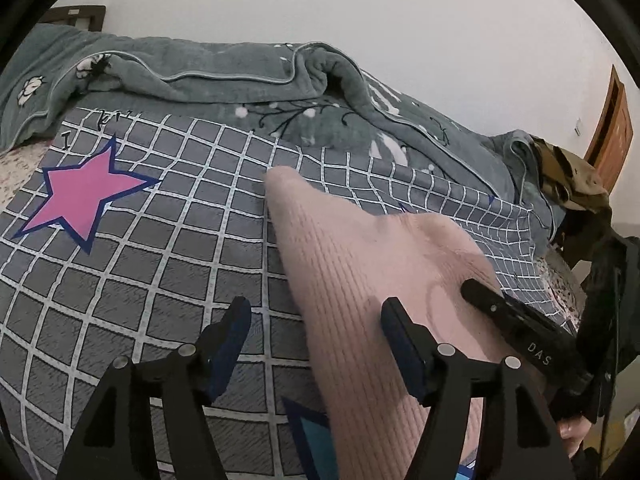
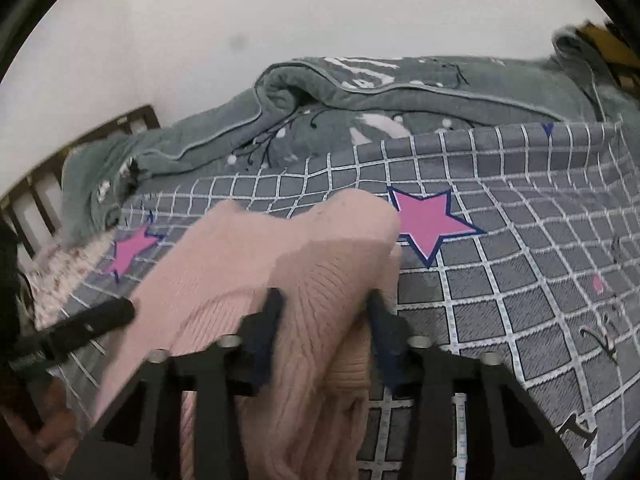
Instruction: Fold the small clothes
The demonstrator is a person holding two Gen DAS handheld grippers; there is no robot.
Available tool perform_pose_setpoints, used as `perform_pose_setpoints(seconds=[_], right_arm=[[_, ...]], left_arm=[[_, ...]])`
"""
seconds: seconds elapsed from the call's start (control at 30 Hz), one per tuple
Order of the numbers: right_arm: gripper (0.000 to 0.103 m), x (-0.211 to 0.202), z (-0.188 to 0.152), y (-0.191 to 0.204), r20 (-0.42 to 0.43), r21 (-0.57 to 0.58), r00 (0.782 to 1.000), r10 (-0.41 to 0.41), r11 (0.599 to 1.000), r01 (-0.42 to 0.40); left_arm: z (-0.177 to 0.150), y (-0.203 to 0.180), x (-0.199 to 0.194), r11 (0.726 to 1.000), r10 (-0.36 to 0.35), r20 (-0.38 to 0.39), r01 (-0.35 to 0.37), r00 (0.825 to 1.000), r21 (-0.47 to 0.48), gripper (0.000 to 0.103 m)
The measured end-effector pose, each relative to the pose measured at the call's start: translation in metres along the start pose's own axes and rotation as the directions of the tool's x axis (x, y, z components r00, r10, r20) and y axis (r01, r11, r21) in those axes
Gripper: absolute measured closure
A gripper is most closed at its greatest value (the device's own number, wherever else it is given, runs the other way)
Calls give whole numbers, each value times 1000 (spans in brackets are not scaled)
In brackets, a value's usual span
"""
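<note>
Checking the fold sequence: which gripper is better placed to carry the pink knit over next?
Right. The right gripper has pink knit bunched between its fingers; the left gripper stands open with one finger over the fabric.

White letters "DAS" — on the right gripper (image 1: 520, 324) finger.

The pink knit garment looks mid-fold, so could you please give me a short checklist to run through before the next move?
1. Right tool shut on the pink knit garment: ok, a bunched fold sits between its fingers.
2. Left tool clear of fabric: ok, open, garment edge only passes between.
3. Garment lying flat: not ok, it is humped and creased.
4. Checked bedsheet free for folding: ok.
5. Grey blanket away from the garment: ok.
6. Garment's full outline: cannot tell.
</note>
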State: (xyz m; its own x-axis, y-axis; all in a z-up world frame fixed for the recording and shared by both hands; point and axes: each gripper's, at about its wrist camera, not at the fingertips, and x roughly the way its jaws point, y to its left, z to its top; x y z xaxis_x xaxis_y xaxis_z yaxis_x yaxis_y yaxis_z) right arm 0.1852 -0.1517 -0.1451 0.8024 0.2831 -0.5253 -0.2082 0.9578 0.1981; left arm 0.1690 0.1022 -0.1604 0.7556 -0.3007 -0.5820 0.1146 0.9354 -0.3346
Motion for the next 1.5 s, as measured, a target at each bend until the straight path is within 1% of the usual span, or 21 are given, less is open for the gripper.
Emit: perform_pose_setpoints(seconds=[0.03,0.1,0.17,0.2,0.23,0.3,0.37,0.43,0.47,0.5,0.57,0.63,0.7,0.87,0.93,1.0,1.1,1.2,1.33,1.5], right_arm=[[86,-5,0,3,29,-20,1000,-1,1000,1],[88,-15,0,2,68,-25,998,12,1000,-11],[88,-23,0,-6,92,29,994,58,998,-61],[89,-25,-1,-14,98,78,991,95,992,-103],[89,-24,-1,-18,93,100,990,105,988,-114],[88,-17,-2,-21,58,105,996,72,991,-78],[87,-10,-5,-17,19,71,999,31,997,-32],[83,-10,-7,-13,9,43,1000,13,999,-14],[80,-12,-7,-13,8,39,1000,12,999,-12],[75,-14,-7,-14,6,39,1000,15,999,-15],[71,-20,-9,-21,6,65,999,33,997,-33],[71,-22,-11,-28,-8,115,997,79,990,-78],[71,-25,-12,-31,-16,137,995,100,986,-97],[71,-43,-16,-31,14,110,993,119,987,-119],[71,-52,-18,-33,39,111,988,147,982,-150],[71,-56,-20,-34,43,108,985,167,979,-170],[71,-53,-24,-32,22,95,987,157,983,-158],[74,-49,-28,-30,15,101,987,162,982,-163],[73,-52,-31,-24,30,52,987,155,986,-157],[73,-60,-29,-24,76,41,986,151,987,-154]], left_arm=[[0,1,-1,1000,4,4,-4,1000,-2,35],[-1,0,-2,1000,5,9,-5,1000,0,35],[-2,-1,-5,1000,7,19,-7,1000,4,35],[-2,-1,-6,1000,10,25,-10,1000,4,35],[-3,-2,-6,1000,11,28,-11,1000,3,35],[-3,-2,-7,1000,7,31,-7,999,-4,35],[-3,-2,-7,1000,4,30,-4,1000,-11,35],[-4,-3,-6,1000,8,28,-8,1000,-11,35],[-4,-4,-5,1000,13,28,-13,1000,-11,35],[-4,-4,-5,1000,17,29,-16,999,-11,35],[-4,-5,-6,1000,22,30,-21,999,-13,35],[-5,-4,-6,1000,25,35,-25,999,-17,34],[-5,-3,-6,999,37,42,-36,998,-25,34],[-6,-3,-7,998,53,61,-50,997,-47,33],[-6,-2,-7,997,62,70,-59,996,-54,33],[-6,-1,-7,996,70,78,-65,994,-66,33],[-5,0,-5,994,75,81,-68,994,-90,33],[-5,3,-3,991,77,81,-67,994,-120,33],[-4,4,-1,988,79,85,-67,993,-139,33],[-4,2,0,987,81,88,-67,993,-144,33]])
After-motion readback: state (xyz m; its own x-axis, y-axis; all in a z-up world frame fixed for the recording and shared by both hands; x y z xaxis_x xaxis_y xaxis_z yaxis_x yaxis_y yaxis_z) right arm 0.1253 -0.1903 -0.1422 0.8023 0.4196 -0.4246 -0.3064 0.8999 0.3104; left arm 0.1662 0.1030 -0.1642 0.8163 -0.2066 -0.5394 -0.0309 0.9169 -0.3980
